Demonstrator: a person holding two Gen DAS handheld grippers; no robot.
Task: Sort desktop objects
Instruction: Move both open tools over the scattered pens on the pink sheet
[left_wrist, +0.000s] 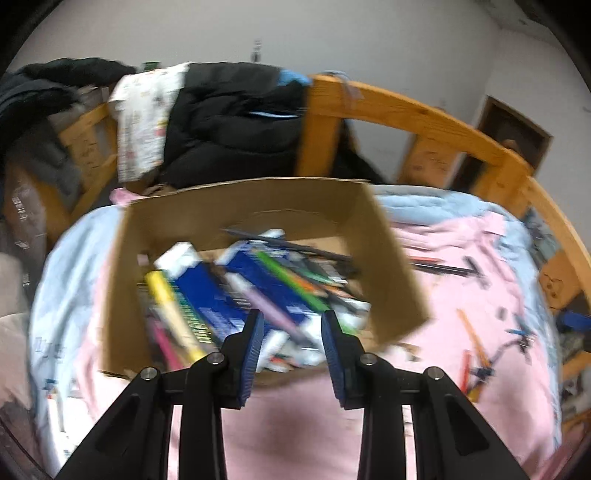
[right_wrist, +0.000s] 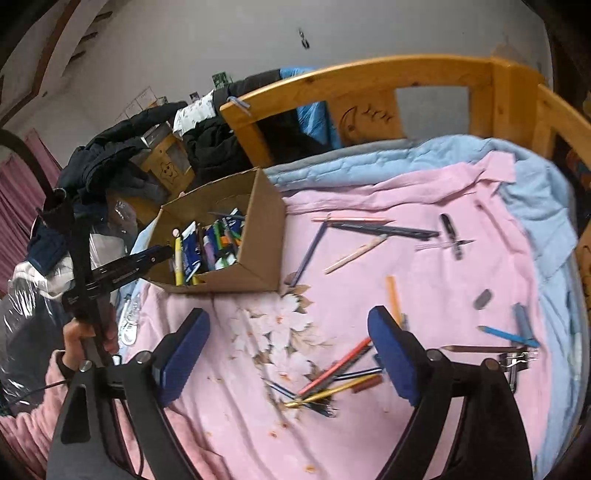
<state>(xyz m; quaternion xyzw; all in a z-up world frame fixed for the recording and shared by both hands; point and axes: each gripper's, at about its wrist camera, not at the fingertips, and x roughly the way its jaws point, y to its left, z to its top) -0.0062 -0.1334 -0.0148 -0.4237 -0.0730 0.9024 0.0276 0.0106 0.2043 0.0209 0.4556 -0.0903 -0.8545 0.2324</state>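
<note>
One cardboard box (right_wrist: 258, 236); one grey eraser (right_wrist: 483, 298); one binder clip (right_wrist: 515, 360); two tongs; loose pencils too blurred to count.

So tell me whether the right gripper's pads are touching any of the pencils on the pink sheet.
Apart. The right wrist view shows the right gripper open and empty, its pads raised above the pencil pile on the pink sheet.

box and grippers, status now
Left gripper and right gripper open, empty. Box part filled. Pencils loose on bedspread. Nothing in the way.
</note>
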